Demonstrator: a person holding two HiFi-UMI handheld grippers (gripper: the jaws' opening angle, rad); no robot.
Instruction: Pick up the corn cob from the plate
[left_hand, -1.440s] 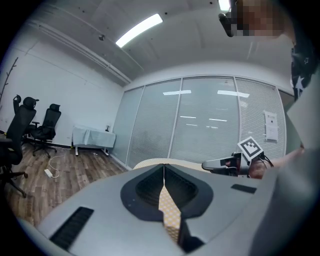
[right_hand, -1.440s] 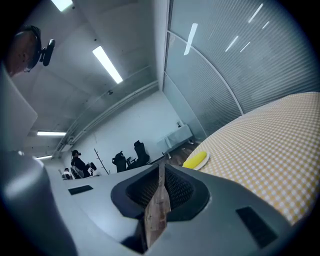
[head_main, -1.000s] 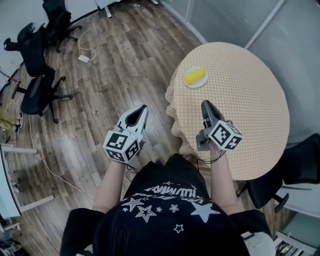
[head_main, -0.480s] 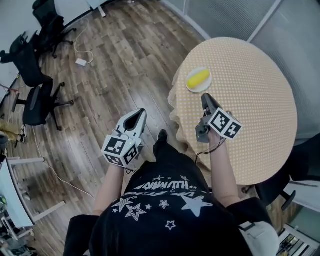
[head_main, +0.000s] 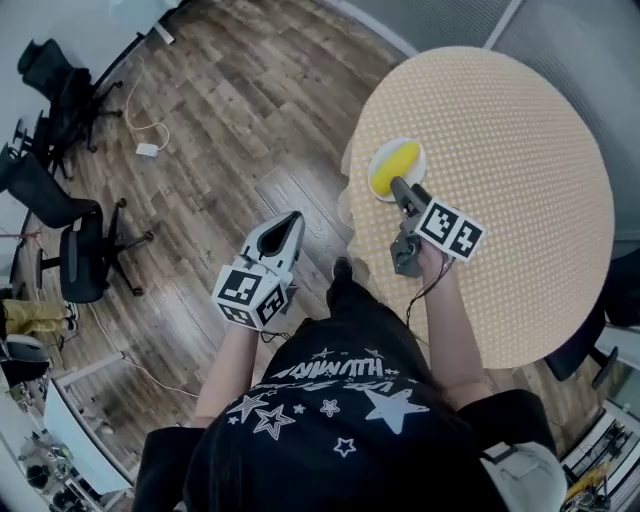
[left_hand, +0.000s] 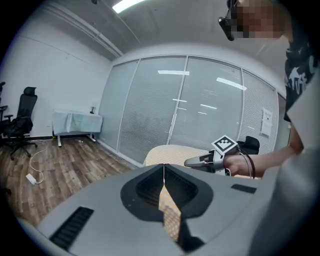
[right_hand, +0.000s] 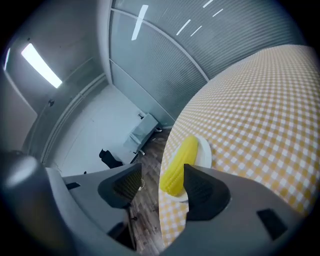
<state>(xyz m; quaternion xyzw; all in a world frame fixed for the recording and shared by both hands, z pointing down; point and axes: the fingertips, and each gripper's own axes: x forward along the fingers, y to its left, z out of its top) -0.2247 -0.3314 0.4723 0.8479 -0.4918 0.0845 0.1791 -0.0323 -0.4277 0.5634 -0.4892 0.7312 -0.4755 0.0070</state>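
Observation:
A yellow corn cob (head_main: 393, 164) lies on a small white plate (head_main: 418, 153) near the left edge of the round checked table (head_main: 500, 150). My right gripper (head_main: 398, 185) reaches over the table, its tips at the plate's near side. In the right gripper view its jaws are opening, with the corn cob (right_hand: 179, 164) just ahead in the gap between them; the pads do not press on it. The plate (right_hand: 203, 151) shows under the cob. My left gripper (head_main: 291, 221) hangs over the floor left of the table, its jaws closed together on nothing (left_hand: 163, 167).
The table (left_hand: 170, 150) has a yellow-and-white checked cloth and stands by glass partition walls. Wooden floor lies to its left, with black office chairs (head_main: 70, 250) and a white cable and plug (head_main: 145, 148) farther off. A dark chair (head_main: 575, 350) sits at the table's right.
Both grippers moved forward. The right one came down to the plate and its jaws went from shut to wide apart around the cob's near end. The left one stayed shut.

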